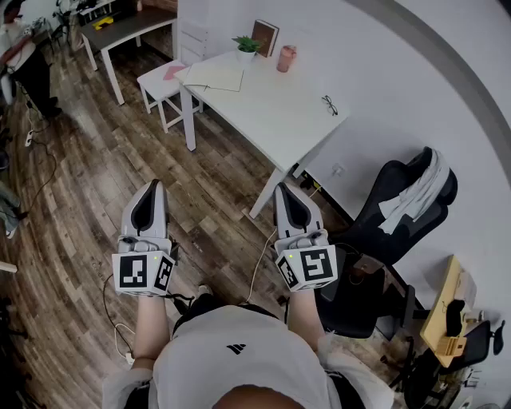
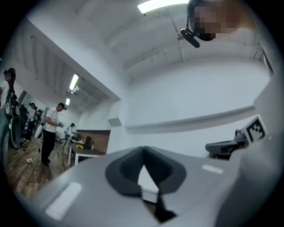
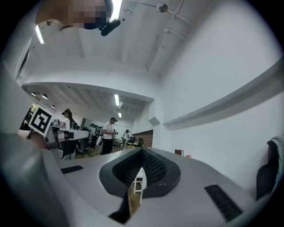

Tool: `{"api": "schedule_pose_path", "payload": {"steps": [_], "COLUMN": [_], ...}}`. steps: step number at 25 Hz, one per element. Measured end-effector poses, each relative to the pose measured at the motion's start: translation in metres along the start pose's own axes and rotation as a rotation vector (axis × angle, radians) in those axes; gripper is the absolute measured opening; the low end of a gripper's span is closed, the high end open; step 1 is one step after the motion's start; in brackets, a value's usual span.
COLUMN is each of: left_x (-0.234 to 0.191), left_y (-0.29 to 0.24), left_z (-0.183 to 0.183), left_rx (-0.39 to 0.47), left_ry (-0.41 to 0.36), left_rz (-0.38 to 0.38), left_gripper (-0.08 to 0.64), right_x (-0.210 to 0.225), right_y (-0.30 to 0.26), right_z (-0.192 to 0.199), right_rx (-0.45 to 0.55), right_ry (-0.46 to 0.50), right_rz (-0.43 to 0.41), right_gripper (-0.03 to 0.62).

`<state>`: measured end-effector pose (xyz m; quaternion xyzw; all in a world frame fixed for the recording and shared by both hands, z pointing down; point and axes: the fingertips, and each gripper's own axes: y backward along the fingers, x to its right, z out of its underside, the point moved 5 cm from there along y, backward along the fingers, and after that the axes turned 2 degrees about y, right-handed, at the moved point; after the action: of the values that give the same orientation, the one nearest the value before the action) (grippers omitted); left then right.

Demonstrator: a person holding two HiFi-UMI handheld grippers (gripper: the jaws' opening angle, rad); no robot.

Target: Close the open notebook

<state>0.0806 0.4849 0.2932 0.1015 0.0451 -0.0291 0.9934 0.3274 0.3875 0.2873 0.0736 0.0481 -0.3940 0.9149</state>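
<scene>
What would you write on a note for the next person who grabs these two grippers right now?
Left gripper: shut, empty, held over the wooden floor.
Right gripper: shut, empty, level with the left one.
Open notebook: lies flat at the left end of the white table, well ahead of both grippers. A potted plant and a pink cup stand behind it.
Done: nothing yet; the notebook is open and neither gripper is near it.
Left: walk up to the table, then probably fold one side over to close the notebook.

Ceiling strip lights give bright, even light; fisheye edges darken, near foreground blurs.
</scene>
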Motion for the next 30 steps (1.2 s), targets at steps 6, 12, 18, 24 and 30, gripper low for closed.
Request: {"api": "schedule_pose_path", "payload": {"steps": [6, 12, 18, 24, 30], "left_x": [-0.004, -0.013, -0.027, -0.045, -0.061], "left_y": [-0.004, -0.005, -0.011, -0.021, -0.031], "left_z": [-0.002, -0.001, 0.003, 0.000, 0.009], "left_rx": [-0.010, -0.012, -0.008, -0.005, -0.016], "left_ry": [-0.011, -0.010, -0.008, -0.024, -0.011], "left_rz": [0.005, 0.006, 0.013, 0.036, 0.058], "left_gripper": [0.009, 0.009, 0.009, 0.009, 0.009], "right_x": [-0.005, -0.011, -0.018, -0.025, -0.027], "right_y": [-0.006, -0.014, -0.024, -0.039, -0.047], "right_z": [0.001, 0.001, 0.004, 0.004, 0.012], "right_rx": [0.004, 0.003, 0.009, 0.032, 0.024], "right_ry": [-0.005, 0.000, -0.013, -0.024, -0.034], "right_rz": [-0.005, -0.003, 0.013, 0.035, 0.073], "right_gripper": [-0.003, -0.003, -0.003, -0.003, -0.003]}}
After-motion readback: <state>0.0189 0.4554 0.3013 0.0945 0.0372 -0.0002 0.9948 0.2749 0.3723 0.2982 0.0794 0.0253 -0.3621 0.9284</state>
